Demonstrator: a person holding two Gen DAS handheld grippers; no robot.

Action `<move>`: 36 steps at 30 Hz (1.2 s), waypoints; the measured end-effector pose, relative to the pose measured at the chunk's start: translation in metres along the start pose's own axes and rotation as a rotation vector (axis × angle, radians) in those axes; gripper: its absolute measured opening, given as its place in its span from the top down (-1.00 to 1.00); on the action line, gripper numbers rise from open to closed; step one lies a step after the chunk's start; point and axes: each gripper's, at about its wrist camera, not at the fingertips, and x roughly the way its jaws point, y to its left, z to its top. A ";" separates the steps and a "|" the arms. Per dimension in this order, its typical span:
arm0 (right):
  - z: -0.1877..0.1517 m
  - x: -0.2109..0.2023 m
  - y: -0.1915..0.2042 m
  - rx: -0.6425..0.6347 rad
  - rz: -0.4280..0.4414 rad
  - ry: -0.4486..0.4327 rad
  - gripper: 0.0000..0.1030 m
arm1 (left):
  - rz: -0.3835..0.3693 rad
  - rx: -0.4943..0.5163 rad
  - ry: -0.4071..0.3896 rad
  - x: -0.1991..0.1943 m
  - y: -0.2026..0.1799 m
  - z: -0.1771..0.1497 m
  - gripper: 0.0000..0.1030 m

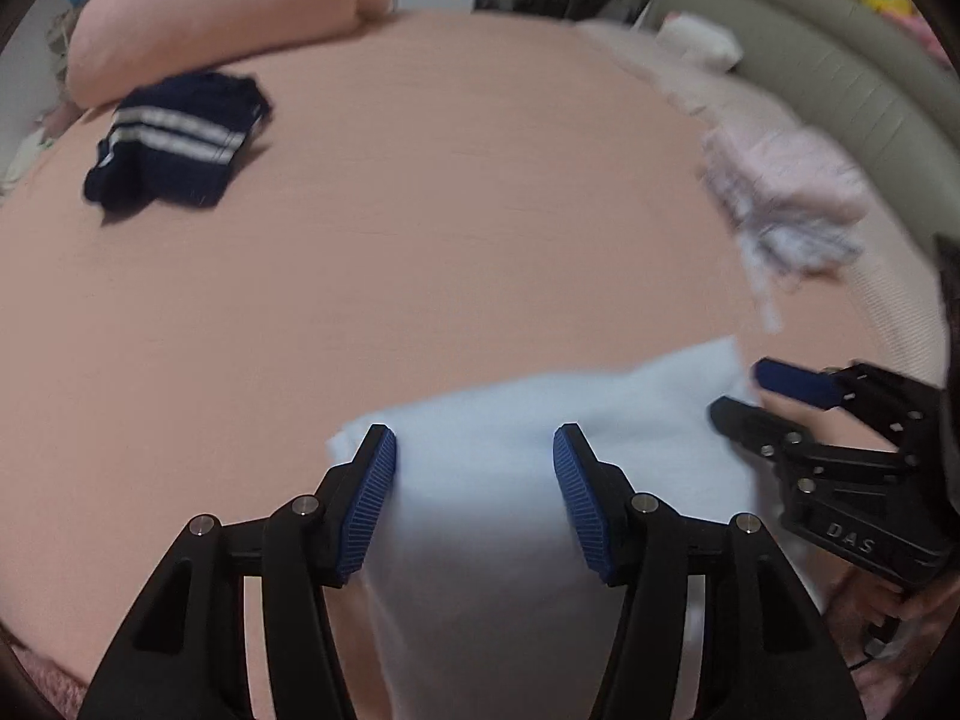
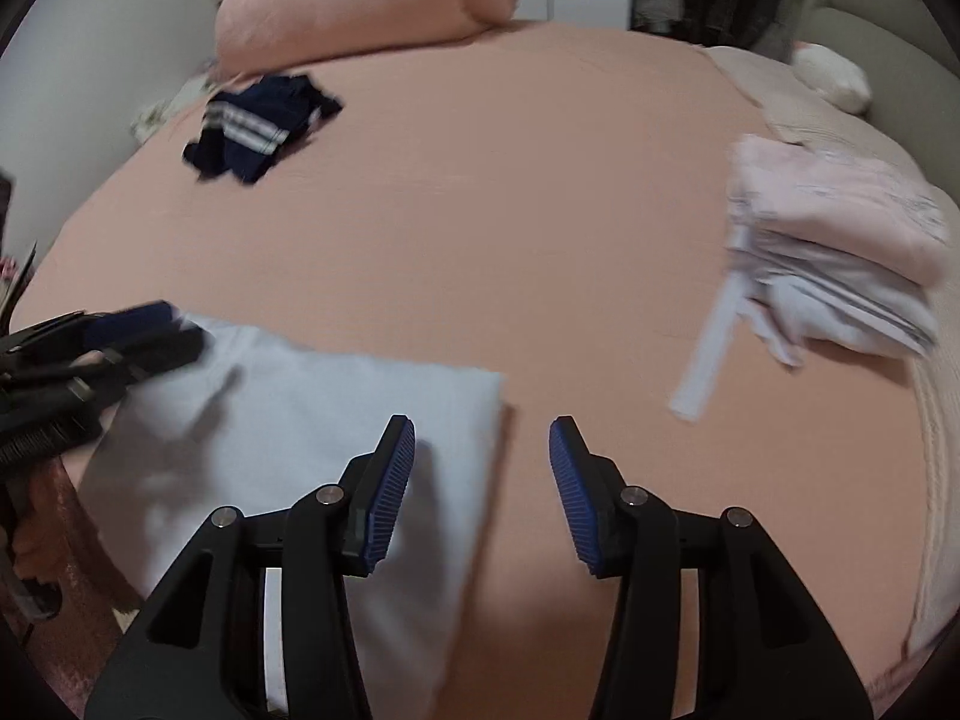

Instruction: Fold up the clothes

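A big pink bed (image 2: 480, 192) fills the view. A fat pink pillow (image 2: 360, 6) lies at its far end. A grey headboard (image 1: 828, 60) curves along one side, with a small white bundle (image 2: 834, 81) beside it.

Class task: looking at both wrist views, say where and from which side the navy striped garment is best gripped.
Grip the navy striped garment at its near dark edge, below the white stripes, coming in low from this side. It lies crumpled on the bed, so loose folds there probably lift easily.
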 end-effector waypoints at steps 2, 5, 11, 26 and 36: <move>-0.006 0.017 0.002 -0.001 -0.038 0.029 0.06 | -0.016 -0.091 0.044 0.009 0.019 -0.008 -0.19; -0.014 0.018 -0.021 0.134 -0.011 0.011 -0.07 | -0.058 -0.178 0.043 0.002 0.043 -0.015 -0.20; -0.025 -0.010 -0.061 0.288 -0.055 -0.014 -0.07 | -0.038 -0.260 -0.022 -0.038 0.062 -0.024 -0.16; -0.078 -0.040 0.009 0.040 0.072 0.050 -0.15 | -0.057 -0.186 0.129 -0.045 0.030 -0.083 -0.39; -0.093 -0.044 -0.029 0.158 0.122 0.057 -0.21 | -0.045 -0.213 0.082 -0.066 0.037 -0.092 -0.37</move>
